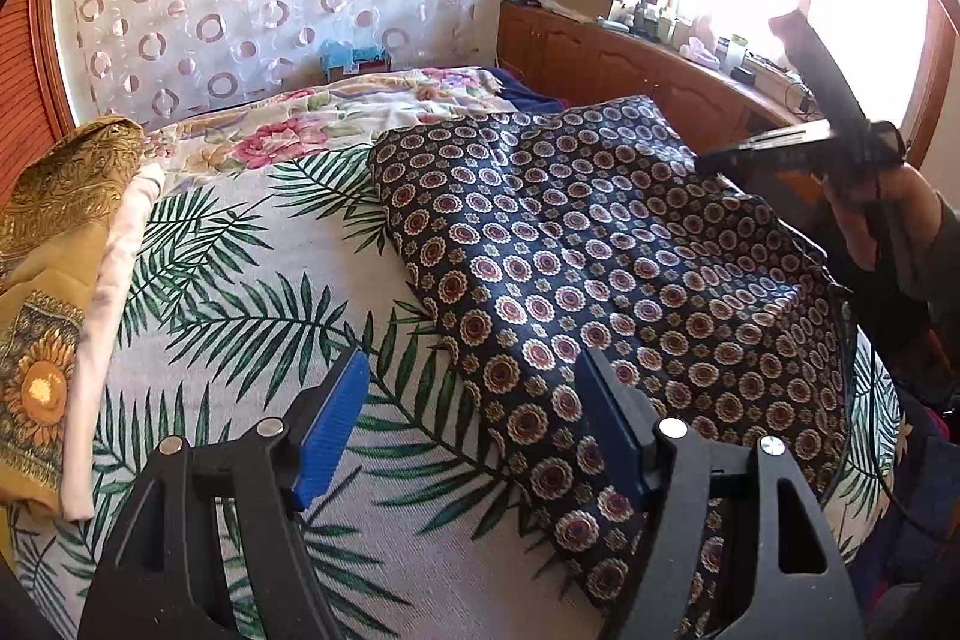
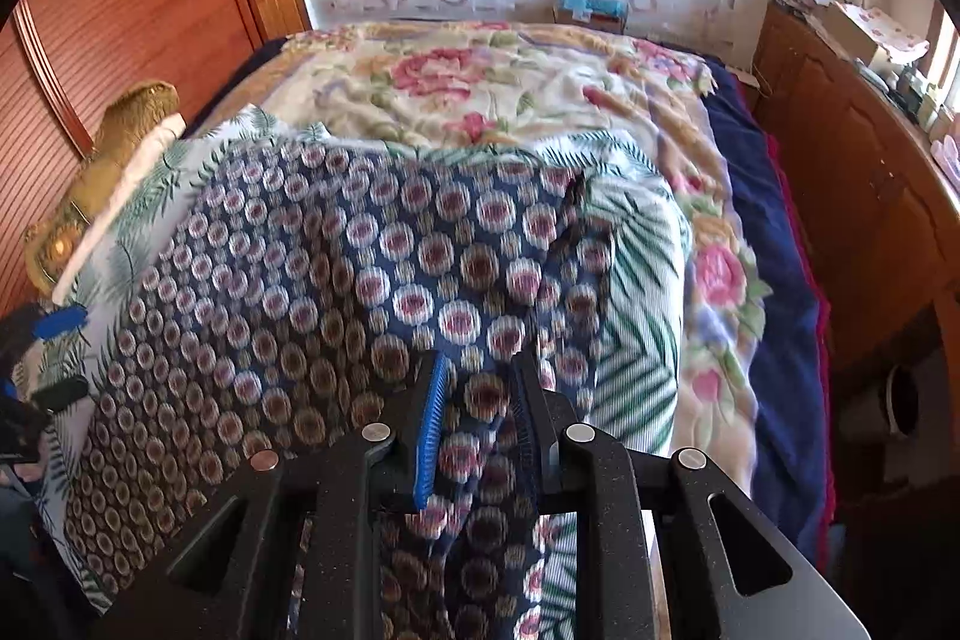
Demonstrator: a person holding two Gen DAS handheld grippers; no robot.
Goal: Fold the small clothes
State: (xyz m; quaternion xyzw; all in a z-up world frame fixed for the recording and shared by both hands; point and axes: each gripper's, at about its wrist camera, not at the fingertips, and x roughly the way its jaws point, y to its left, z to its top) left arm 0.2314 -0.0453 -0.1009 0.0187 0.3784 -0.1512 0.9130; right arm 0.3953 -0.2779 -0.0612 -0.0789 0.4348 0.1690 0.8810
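Observation:
A dark blue garment (image 1: 600,250) printed with round flower medallions lies spread on the leaf-print sheet (image 1: 240,280) of a bed. My left gripper (image 1: 474,364) hovers open at the garment's near left edge, with nothing gripped. Its right finger is over the cloth and its left finger is over the sheet. In the right wrist view the same garment (image 2: 300,280) is blurred. A raised fold of it runs between the fingers of my right gripper (image 2: 477,370), which stand a little apart without pinching it. A hand (image 1: 888,214) holds that tool at the garment's far right side.
Folded yellow (image 1: 54,232) and white (image 1: 120,280) cloths are stacked at the sheet's left edge. A floral blanket (image 1: 360,112) covers the far bed, with a dark blue one (image 2: 762,220) beside it. A cluttered wooden cabinet (image 1: 630,58) lines the window side, and a wardrobe (image 2: 120,10) stands on the left.

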